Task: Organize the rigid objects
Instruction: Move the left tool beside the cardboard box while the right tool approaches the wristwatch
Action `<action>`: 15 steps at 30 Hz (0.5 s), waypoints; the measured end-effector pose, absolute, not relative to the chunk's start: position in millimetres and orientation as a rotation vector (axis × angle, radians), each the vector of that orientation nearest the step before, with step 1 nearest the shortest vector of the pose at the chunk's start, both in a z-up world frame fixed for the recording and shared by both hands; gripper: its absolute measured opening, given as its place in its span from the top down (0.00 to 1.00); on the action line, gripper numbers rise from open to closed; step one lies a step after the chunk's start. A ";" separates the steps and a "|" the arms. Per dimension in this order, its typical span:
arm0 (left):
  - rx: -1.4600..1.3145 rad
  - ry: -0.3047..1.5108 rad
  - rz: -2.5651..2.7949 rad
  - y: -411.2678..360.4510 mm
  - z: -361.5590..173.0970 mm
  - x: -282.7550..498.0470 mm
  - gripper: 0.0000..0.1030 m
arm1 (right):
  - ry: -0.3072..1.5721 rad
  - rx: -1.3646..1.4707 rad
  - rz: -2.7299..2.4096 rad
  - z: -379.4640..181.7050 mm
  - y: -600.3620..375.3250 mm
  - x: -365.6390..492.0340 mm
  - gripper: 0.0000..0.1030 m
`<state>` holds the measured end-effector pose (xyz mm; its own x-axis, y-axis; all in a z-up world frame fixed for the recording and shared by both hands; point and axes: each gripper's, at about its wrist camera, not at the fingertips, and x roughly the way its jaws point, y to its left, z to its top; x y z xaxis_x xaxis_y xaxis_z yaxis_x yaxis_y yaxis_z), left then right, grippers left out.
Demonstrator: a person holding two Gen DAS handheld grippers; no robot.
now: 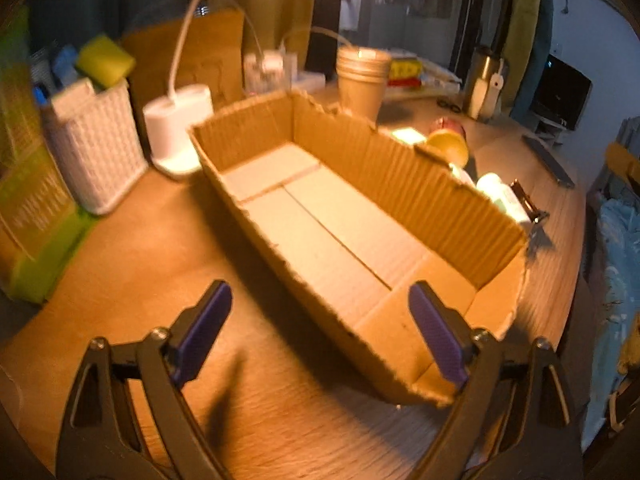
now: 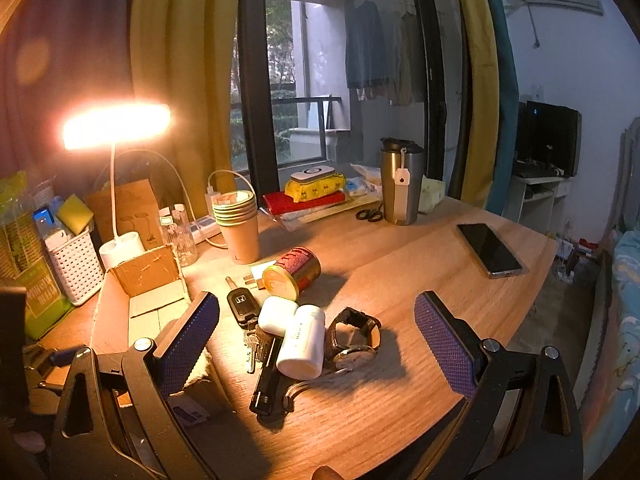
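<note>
Your left gripper (image 1: 320, 322) hangs wide open, empty, straddling the near wall of the cardboard box (image 1: 404, 344). Your right gripper (image 2: 316, 334) — open, empty too — frames a Honda-badged car key (image 2: 241, 305) and white bottle (image 2: 302, 342) beside that box.

Lit desk lamp (image 2: 116, 124), paper cup stack (image 2: 237, 220), steel tumbler (image 2: 400, 182), white basket (image 2: 76, 264) w/ sponge.

Warm lamplight, heavy fisheye bending

The desk lamp (image 2: 116, 126) glares orange and casts long shadows rightward; the left wrist view is motion-blurred, its corners vignetted.
</note>
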<state>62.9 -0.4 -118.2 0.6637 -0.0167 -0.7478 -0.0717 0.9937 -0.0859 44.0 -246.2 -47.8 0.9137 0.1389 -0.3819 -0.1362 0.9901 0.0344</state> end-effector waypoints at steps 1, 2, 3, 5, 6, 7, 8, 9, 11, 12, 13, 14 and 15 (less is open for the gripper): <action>-0.131 0.868 0.021 2.1 -122.3 65.5 0.24 | 0.396 0.010 0.141 -48.3 -247.2 44.3 0.03; -0.150 0.879 0.014 4.5 -123.6 67.0 0.24 | 0.400 0.011 0.140 -48.6 -247.8 45.0 0.03; -0.161 0.887 0.006 6.3 -125.2 68.3 0.24 | 0.403 0.013 0.139 -49.2 -248.7 45.4 0.03; -0.161 0.900 -0.014 6.4 -126.0 70.7 0.28 | 0.409 0.015 0.140 -49.6 -248.2 47.1 0.03; -0.161 0.898 -0.028 5.8 -125.7 71.2 0.35 | 0.412 0.015 0.143 -50.3 -248.4 47.6 0.03; -0.156 0.900 -0.049 5.1 -123.8 72.4 0.39 | 0.415 0.015 0.145 -50.8 -247.8 48.4 0.03; -0.149 0.901 -0.060 5.4 -122.0 73.6 0.45 | 0.417 0.013 0.147 -51.2 -248.2 49.0 0.03; -0.137 0.903 -0.061 5.2 -120.7 75.6 0.49 | 0.419 0.011 0.148 -51.7 -248.1 48.8 0.03; -0.115 0.911 -0.075 8.0 -116.9 79.3 0.57 | 0.420 0.009 0.149 -52.3 -248.3 48.4 0.03; -0.099 0.913 -0.085 9.6 -115.9 80.4 0.62 | 0.422 0.010 0.148 -52.1 -248.6 48.9 0.03; -0.067 0.911 -0.096 9.5 -113.3 80.1 0.64 | 0.421 0.010 0.146 -52.2 -249.0 49.3 0.03; -0.043 0.907 -0.101 8.9 -112.1 78.2 0.68 | 0.422 0.011 0.145 -52.2 -249.2 49.5 0.03; -0.017 0.905 -0.104 8.2 -110.8 76.6 0.69 | 0.423 0.012 0.145 -52.1 -249.6 49.8 0.03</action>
